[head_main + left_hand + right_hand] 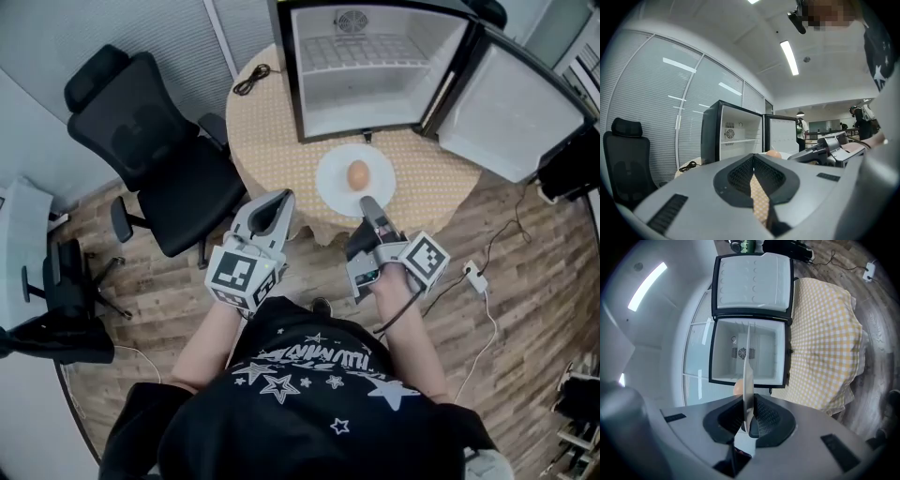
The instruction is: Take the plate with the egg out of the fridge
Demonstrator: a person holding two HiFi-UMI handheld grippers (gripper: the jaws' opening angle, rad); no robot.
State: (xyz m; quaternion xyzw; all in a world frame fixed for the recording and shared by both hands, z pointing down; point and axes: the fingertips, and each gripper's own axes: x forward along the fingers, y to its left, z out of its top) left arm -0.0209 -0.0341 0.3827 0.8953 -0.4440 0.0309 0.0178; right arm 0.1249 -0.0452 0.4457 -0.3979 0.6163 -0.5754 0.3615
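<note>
A white plate [337, 183] with a brown egg [358, 173] on it rests over the checked round table [272, 141], just in front of the open, empty fridge [375, 66]. My right gripper [370, 202] is shut on the plate's near rim. In the right gripper view the plate [748, 371] stands edge-on between the pads, with the egg [738, 388] peeking out at its left. My left gripper [278, 199] hovers at the table's front edge, left of the plate, shut on nothing. In the left gripper view the egg [774, 153] shows just past the fingertips.
The fridge door [511, 112] stands swung open to the right. A black office chair [141, 141] is left of the table, and a coiled black cable [251, 79] lies on the table's far left. Cords and a power strip [476, 277] lie on the wooden floor at the right.
</note>
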